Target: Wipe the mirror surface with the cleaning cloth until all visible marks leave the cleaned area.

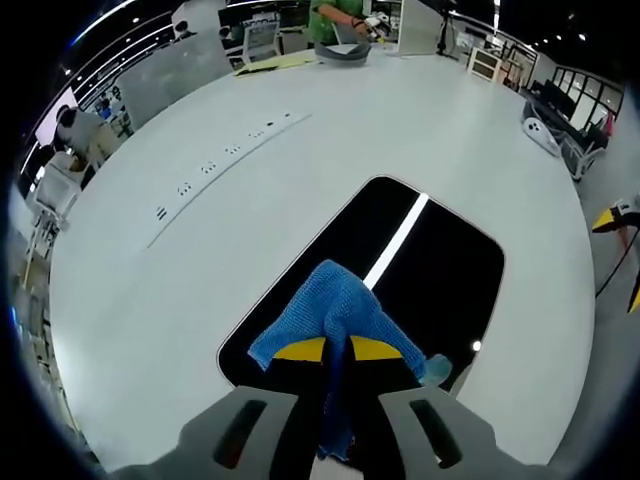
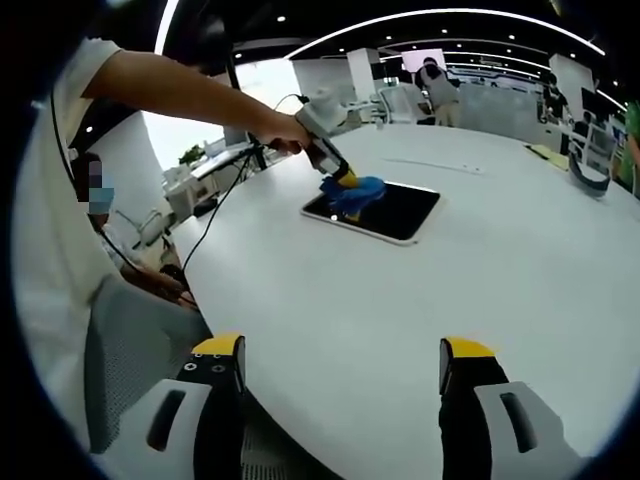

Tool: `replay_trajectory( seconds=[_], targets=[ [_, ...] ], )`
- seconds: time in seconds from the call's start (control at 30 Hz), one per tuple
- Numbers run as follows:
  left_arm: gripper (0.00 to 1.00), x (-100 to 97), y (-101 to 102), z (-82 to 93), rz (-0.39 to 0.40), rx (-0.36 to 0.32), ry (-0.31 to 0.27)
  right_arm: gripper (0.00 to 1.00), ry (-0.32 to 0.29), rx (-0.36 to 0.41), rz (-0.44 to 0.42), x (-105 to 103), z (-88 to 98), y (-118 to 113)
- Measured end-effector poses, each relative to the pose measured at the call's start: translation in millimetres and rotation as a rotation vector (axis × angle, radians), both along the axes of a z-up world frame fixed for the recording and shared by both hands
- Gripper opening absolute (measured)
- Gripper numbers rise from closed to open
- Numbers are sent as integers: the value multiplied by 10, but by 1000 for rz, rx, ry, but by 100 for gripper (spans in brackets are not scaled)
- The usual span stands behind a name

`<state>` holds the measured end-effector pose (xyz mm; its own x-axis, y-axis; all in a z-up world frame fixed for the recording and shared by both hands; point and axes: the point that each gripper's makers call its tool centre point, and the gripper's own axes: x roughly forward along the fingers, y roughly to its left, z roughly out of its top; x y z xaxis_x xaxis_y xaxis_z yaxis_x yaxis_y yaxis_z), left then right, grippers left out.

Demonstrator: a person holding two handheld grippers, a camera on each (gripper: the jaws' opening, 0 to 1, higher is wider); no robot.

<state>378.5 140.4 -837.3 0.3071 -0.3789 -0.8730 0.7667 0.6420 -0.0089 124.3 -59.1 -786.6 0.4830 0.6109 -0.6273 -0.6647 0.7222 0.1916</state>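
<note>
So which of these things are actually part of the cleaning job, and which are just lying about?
Part of the job:
blue cloth
mirror
left hand-held gripper holding the cloth

Lying about:
grey curved object
yellow sheet

I count one mirror [image 1: 420,270] lying on one round white table [image 1: 300,170], and one blue cloth [image 1: 345,305] on it. I hold two grippers: my left gripper [image 1: 337,350], with its two yellow-tipped jaws pinched together on the cloth, and my right gripper [image 2: 342,362], with its two jaws standing wide apart. One power strip [image 1: 225,160] lies on the table.
</note>
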Motion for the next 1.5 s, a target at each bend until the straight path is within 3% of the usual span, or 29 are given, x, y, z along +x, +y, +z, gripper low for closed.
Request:
replay_trajectory(
  seconds=[0.77, 0.87, 1.5],
  targets=[
    [5, 0, 138, -1, 6, 16, 0, 78, -1, -4, 3, -3, -3, 10],
    [5, -2, 163, 0, 5, 22, -1, 81, -30, -6, -6, 39, 27, -2],
    [5, -7, 256, 0, 1, 35, -5, 91, -78, 0, -43, 120, 88, -48]
  ],
)
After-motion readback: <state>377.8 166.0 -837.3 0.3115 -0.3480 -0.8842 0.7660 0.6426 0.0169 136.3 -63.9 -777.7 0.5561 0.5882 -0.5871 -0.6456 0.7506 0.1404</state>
